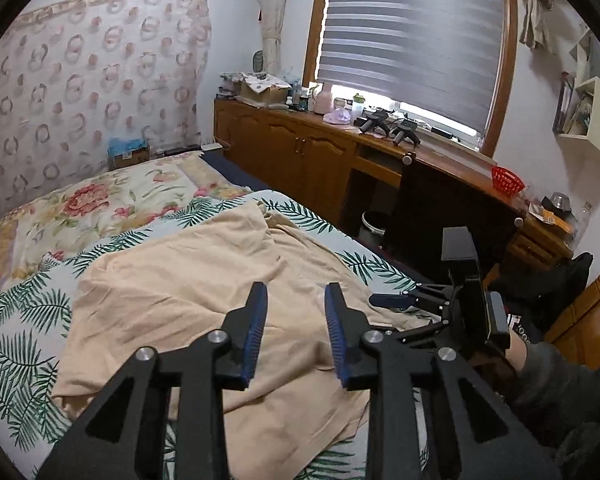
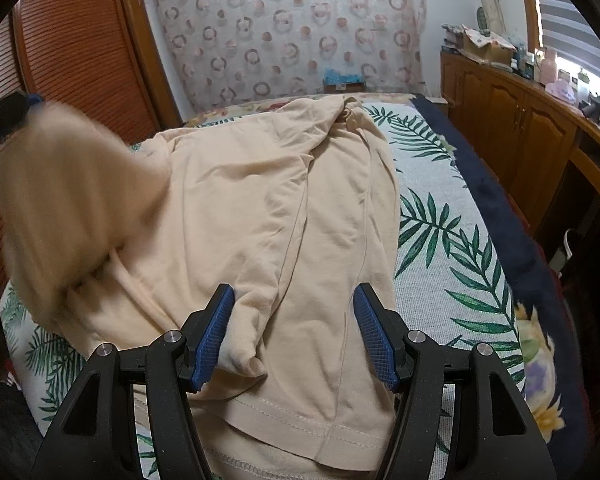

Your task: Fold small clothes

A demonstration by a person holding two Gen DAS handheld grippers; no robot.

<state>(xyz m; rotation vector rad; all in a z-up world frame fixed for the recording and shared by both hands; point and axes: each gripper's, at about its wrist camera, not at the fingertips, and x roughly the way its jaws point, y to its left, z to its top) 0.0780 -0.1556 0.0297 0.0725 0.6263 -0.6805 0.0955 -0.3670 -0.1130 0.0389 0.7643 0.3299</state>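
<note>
Peach garment [image 2: 284, 200] — spread crumpled on the leaf-print bedspread [image 2: 452, 240], neck end toward the headboard, stitched hem nearest me in the R wrist view. One part at the L side of that view stands lifted and motion-blurred, w/ a dark, blurred shape w/ a bit of blue at its top edge; I can't tell if anything grips it.

R gripper [image 2: 296, 332] — I have it low over the hem end, jaws well apart, blue pads [image 2: 214, 336] straddling a fold of fabric; L pad looks just against the fold, R pad clear of it. Nothing clamped.

L gripper [image 1: 296, 332] — above the garment's mid area, jaws partly apart w/ nothing between the pads; cloth lies below, not touched. In the L wrist view the R gripper sits to its right, at the bed edge, a dark sleeve [image 1: 560, 384] behind it.

Surround: floral pillow [image 1: 100, 204] beyond the garment, wood cabinets [image 1: 300, 148] along the window side, red basket [image 1: 507, 179] on the desk.
</note>
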